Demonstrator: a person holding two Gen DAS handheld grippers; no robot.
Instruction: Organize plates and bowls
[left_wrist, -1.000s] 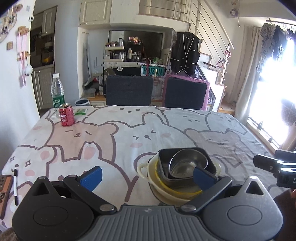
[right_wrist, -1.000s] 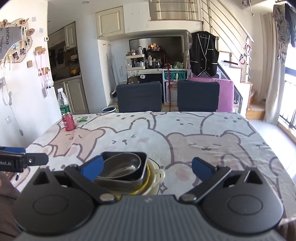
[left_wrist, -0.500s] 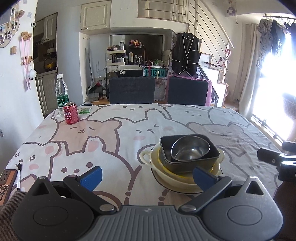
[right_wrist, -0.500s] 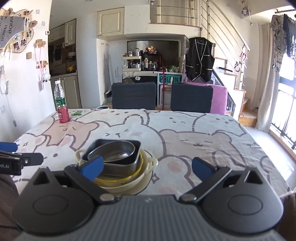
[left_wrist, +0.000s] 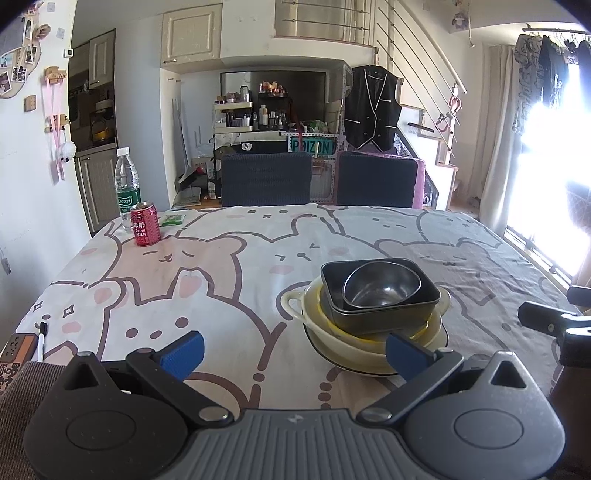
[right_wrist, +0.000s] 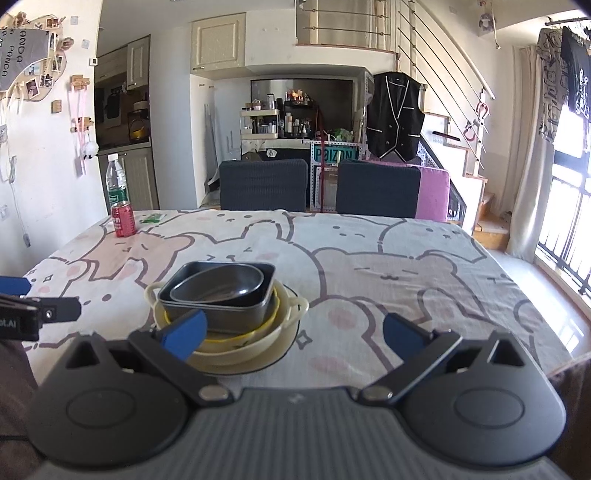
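Your left tool (left_wrist: 292, 347): fingers spread, empty. Right tool (right_wrist: 293, 330): same.

Stack at desk (left_wrist: 258, 236) centre, near edge:
- one steel bowl (left_wrist: 382, 283)
- one dark rectangular pan (left_wrist: 384, 308)
- one yellow dish (left_wrist: 373, 334), rim only
- one cream handled bowl (left_wrist: 295, 300)
- one plate (left_wrist: 332, 360), barely visible

Risk: mismatched shapes nest loosely; lifting whole stack tips steel bowl out.

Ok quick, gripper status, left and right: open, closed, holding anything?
Left gripper: open, holding nothing, short of the dish stack.
Right gripper: open, holding nothing, also short of the stack.
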